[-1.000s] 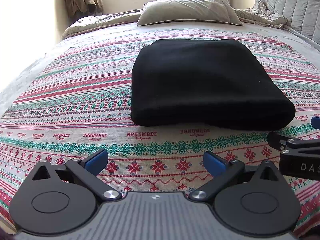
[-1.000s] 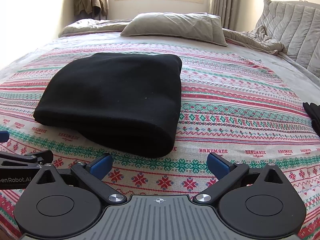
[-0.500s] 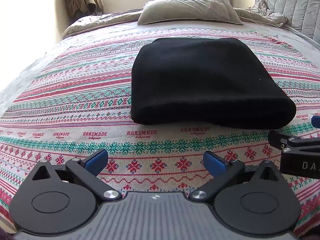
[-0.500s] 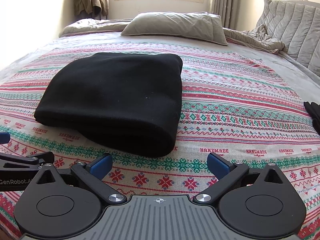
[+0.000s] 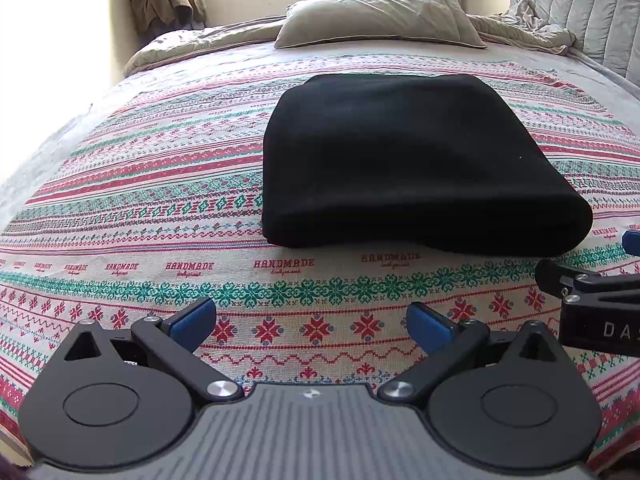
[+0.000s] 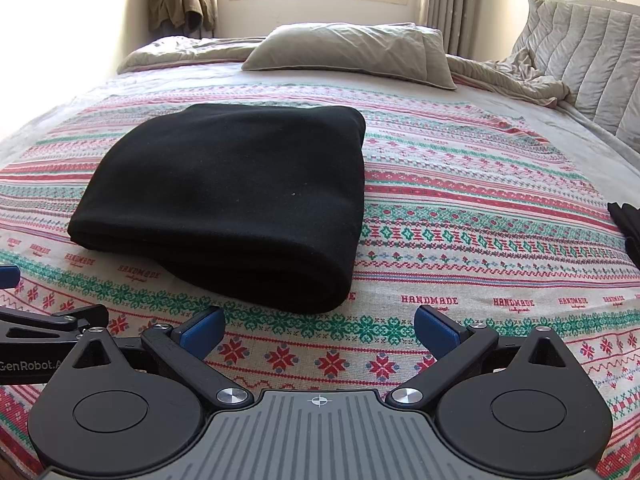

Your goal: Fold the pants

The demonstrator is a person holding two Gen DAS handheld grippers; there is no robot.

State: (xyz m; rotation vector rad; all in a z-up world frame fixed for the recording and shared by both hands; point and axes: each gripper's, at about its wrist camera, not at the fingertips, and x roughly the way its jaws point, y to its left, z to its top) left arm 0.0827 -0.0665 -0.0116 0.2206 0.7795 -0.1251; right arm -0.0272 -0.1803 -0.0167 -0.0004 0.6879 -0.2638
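The folded black pants (image 5: pixel 404 160) lie on the bed (image 5: pixel 140 208), ahead of both grippers. Left gripper (image 5: pixel 312 322) and right gripper (image 6: pixel 320 330) fingers spread wide, empty, bare bedspread between them.

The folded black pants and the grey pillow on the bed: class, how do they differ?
The folded black pants lie near the grippers on the patterned red-and-green bedspread; the grey pillow lies far back, near the window. The pants are dark, smooth and layered; the pillow is pale and creased. Both rest flat on the bed.
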